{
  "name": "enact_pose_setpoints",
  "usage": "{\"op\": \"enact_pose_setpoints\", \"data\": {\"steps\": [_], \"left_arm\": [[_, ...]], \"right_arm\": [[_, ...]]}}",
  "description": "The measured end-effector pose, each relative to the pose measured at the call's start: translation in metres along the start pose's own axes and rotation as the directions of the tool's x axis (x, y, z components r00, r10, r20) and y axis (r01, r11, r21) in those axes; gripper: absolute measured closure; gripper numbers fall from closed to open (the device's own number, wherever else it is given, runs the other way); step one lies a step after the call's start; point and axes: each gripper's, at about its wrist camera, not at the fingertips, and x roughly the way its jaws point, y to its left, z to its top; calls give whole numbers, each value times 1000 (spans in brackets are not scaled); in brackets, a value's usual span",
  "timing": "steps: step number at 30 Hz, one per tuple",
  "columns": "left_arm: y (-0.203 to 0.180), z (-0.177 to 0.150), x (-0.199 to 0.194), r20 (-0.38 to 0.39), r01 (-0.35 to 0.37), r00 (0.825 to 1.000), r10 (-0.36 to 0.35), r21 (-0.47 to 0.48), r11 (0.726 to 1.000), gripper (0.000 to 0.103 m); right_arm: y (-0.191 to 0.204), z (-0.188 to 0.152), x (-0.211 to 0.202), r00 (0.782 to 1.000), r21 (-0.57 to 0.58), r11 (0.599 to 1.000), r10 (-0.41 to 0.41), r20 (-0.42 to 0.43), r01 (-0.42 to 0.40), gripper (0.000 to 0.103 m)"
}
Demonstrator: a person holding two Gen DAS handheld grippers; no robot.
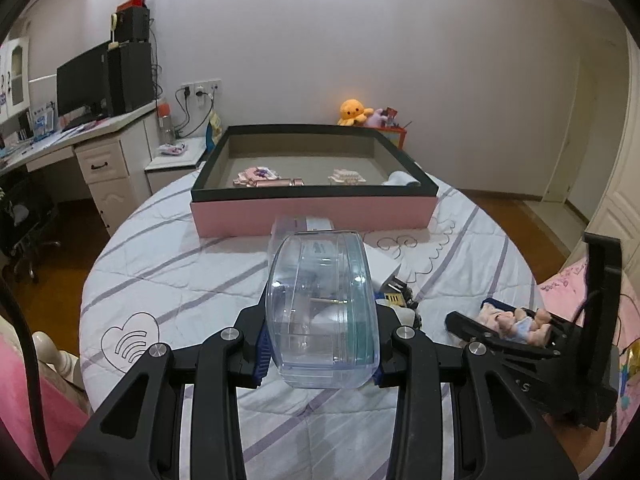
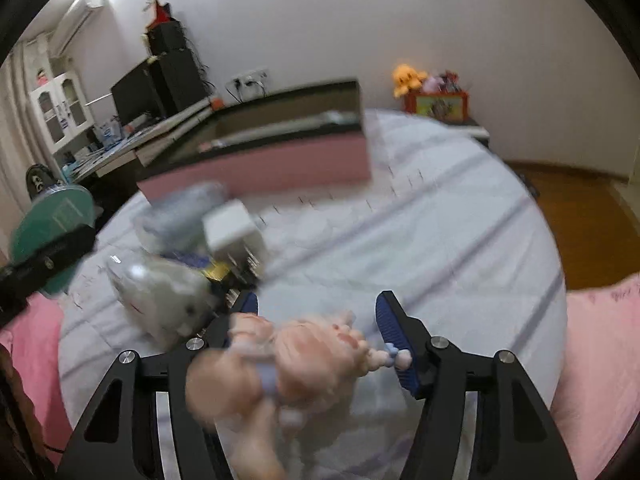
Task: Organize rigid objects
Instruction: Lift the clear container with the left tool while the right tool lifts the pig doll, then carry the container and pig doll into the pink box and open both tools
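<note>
Here my left hand-held gripper (image 1: 320, 344) is clenched on one clear plastic case (image 1: 322, 312) (its label too small to read), held above the bed (image 1: 180, 280). My right hand-held gripper (image 2: 316, 340) has one doll (image 2: 288, 360) lying between its jaws; whether they grip it, I cannot tell. Beyond sits one pink box (image 1: 312, 216) holding four small items.

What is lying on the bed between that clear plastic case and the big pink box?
In the left wrist view, a flat white packet lies between the clear plastic case and the pink box.
</note>
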Motion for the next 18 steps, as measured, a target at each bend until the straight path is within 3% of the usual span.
{"op": "enact_pose_setpoints", "data": {"steps": [10, 18], "left_arm": [[-5, 11, -5, 41, 8, 999, -8, -6, 1000, 66], [-7, 45, -6, 124, -52, 991, 50, 9, 999, 66]], "right_arm": [[-1, 9, -10, 995, -4, 997, 80, 53, -80, 46], [36, 65, -47, 965, -96, 988, 142, 222, -123, 46]]}}
